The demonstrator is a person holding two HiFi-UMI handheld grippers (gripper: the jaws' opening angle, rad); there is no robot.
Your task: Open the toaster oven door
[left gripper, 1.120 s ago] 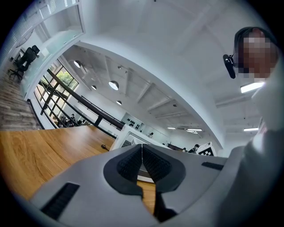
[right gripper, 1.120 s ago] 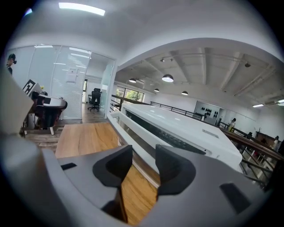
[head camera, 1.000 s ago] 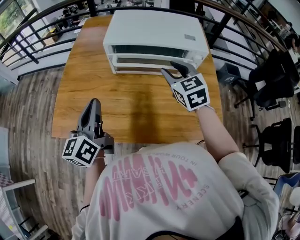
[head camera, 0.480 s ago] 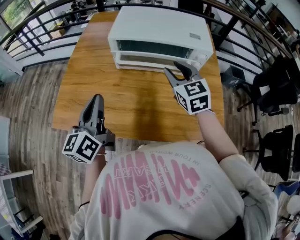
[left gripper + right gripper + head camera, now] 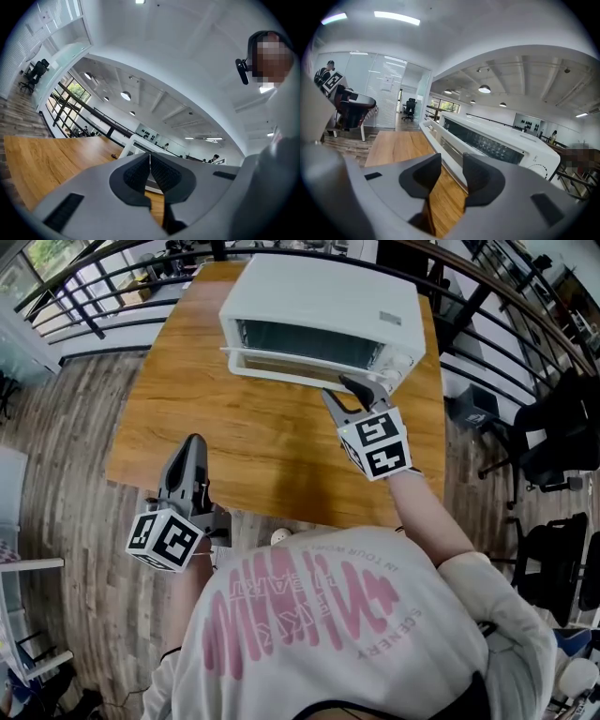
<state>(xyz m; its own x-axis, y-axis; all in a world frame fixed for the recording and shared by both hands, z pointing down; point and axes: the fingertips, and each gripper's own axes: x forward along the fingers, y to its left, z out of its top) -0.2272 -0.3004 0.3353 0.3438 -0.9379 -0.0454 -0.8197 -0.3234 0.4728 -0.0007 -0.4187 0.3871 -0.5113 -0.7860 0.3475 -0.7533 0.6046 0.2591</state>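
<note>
Toaster oven door [image 5: 281,365] ajar; right gripper [image 5: 337,388] spread, narrowing, empty; left gripper [image 5: 192,441] pressed together.

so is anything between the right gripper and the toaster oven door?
Nothing visible. The right gripper sits just in front of the right end of the toaster oven door, with only bare table below. Its fingers have just closed a little but stand apart, nothing between them.
</note>
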